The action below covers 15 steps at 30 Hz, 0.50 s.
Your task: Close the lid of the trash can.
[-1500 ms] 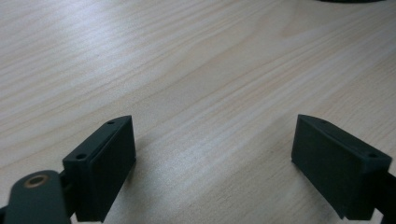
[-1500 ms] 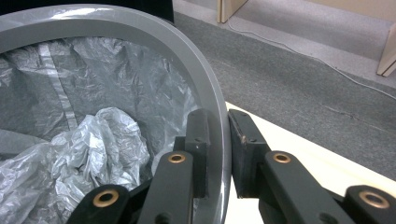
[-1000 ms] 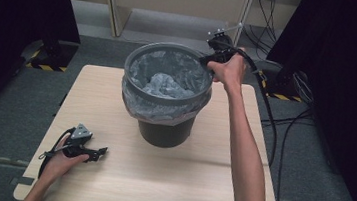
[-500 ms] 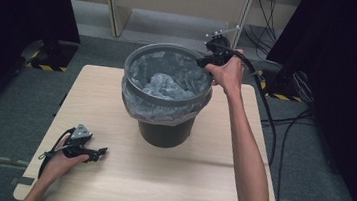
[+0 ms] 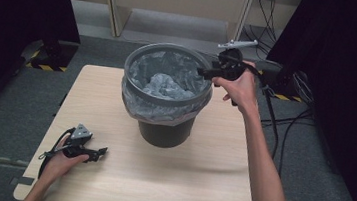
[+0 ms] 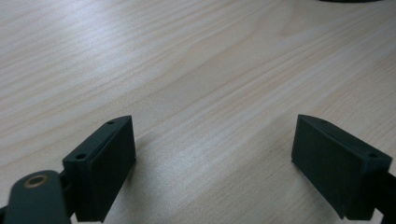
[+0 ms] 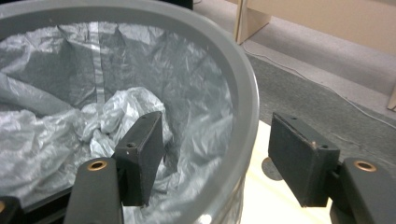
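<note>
A dark grey bin (image 5: 166,97) lined with a crinkled grey plastic bag (image 5: 164,83) stands at the middle back of the wooden table (image 5: 183,181). My right gripper (image 5: 202,73) hovers at the bin's right rim, pointing left. Its jaws have just been opening. In the right gripper view the gripper (image 7: 219,140) is open, with the rim (image 7: 243,88) between the jaws, one jaw over the liner (image 7: 70,116), one outside, and neither pad pressing. My left gripper (image 5: 102,151) rests on the table at the front left, open (image 6: 215,158) over bare wood.
Black cables (image 5: 285,122) run over the grey floor right of the table. Dark curtains hang on both sides. Light wooden furniture legs (image 5: 114,3) stand behind the table. A yellow and black strip (image 5: 44,67) marks the floor at the left.
My right hand has shifted a little toward the near side along the bin's right rim, and its jaws have spread apart. The left hand has kept still.
</note>
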Motion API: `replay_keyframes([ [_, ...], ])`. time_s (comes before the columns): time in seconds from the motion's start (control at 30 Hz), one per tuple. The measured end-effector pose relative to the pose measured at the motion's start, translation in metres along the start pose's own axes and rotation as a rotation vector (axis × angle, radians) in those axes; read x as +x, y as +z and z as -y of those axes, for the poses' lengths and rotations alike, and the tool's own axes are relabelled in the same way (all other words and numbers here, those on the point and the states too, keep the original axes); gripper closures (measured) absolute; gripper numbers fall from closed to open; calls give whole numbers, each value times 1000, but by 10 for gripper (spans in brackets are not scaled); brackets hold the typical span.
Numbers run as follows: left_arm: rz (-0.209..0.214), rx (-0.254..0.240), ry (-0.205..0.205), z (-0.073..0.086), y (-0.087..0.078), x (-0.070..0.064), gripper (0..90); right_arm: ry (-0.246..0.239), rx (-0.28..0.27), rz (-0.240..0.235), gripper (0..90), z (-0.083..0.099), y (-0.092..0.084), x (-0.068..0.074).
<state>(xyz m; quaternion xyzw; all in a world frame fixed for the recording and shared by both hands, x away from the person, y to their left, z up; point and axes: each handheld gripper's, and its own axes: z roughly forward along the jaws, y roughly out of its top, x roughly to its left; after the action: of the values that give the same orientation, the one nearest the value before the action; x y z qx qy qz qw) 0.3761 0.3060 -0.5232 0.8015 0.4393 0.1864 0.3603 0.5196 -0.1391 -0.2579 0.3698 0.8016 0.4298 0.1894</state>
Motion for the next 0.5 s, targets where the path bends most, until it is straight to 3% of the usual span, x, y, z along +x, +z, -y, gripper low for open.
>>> replay_keyframes([
  [0.2, 0, 0, 0, 0, 0, 0, 127, 35, -19, -2, 328, 17, 7, -9],
  [0.33, 0, 0, 0, 0, 0, 0, 127, 93, -63, -24, 337, 23, 12, -13],
  [0.5, 0, 0, 0, 0, 0, 0, 127, 77, -94, -37, 383, 25, 15, -10],
])
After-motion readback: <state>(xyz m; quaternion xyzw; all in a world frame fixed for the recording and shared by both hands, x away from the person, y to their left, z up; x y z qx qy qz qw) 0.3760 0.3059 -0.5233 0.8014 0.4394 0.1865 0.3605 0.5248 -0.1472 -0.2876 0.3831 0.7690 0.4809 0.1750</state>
